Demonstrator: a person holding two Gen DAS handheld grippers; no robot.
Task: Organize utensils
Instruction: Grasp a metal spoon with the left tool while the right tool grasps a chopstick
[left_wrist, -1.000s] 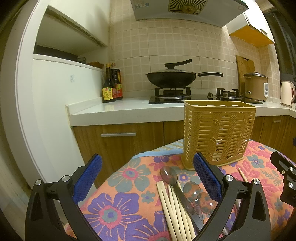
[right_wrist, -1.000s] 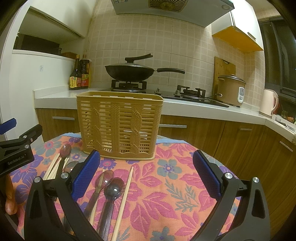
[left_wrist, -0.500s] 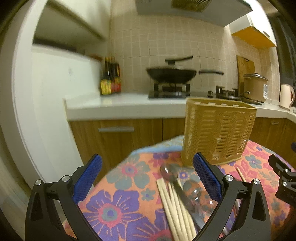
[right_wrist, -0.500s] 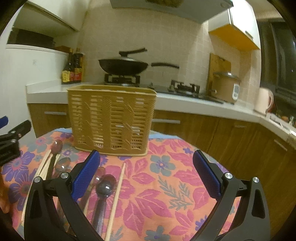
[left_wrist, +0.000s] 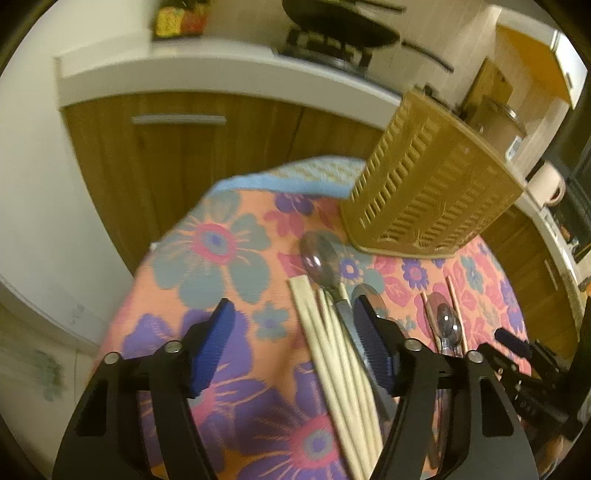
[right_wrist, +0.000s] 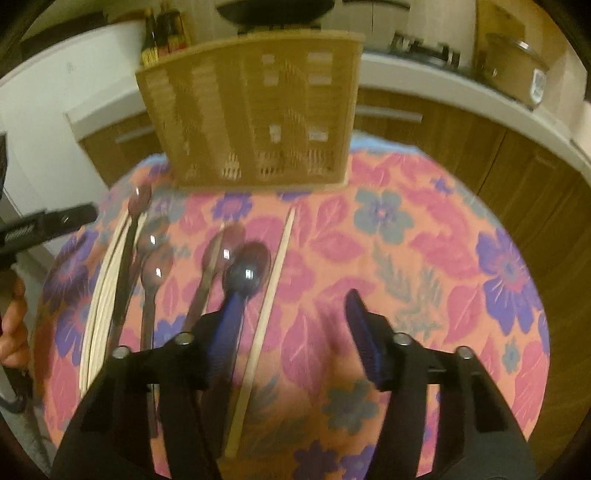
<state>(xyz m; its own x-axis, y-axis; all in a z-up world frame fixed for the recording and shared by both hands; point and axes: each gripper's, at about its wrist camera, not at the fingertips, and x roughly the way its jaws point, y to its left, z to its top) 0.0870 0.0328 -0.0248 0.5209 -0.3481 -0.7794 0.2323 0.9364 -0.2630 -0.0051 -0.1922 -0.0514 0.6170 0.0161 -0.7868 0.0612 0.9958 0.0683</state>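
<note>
A tan slotted utensil basket (left_wrist: 428, 188) (right_wrist: 251, 107) stands at the far side of a round table with a floral cloth (left_wrist: 221, 258) (right_wrist: 424, 258). Several pale chopsticks (left_wrist: 332, 354) (right_wrist: 99, 295) and metal spoons (left_wrist: 319, 262) (right_wrist: 247, 269) lie flat on the cloth in front of it. One single chopstick (right_wrist: 269, 291) lies apart. My left gripper (left_wrist: 295, 343) is open, tilted down over the chopstick bundle. My right gripper (right_wrist: 291, 328) is open above the cloth, its left finger over the dark spoon's handle.
Wooden cabinets (left_wrist: 184, 155) and a white counter (left_wrist: 184, 70) run behind the table. A wok on a stove (left_wrist: 340, 26), sauce bottles (right_wrist: 166, 33), a rice cooker (right_wrist: 513, 70) and a kettle (left_wrist: 546, 184) stand on it. The table edge drops off at left (left_wrist: 147, 258).
Both grippers have tipped forward and down toward the table, so the utensils now fill the views. Both stay open. The utensils and basket have not moved.
</note>
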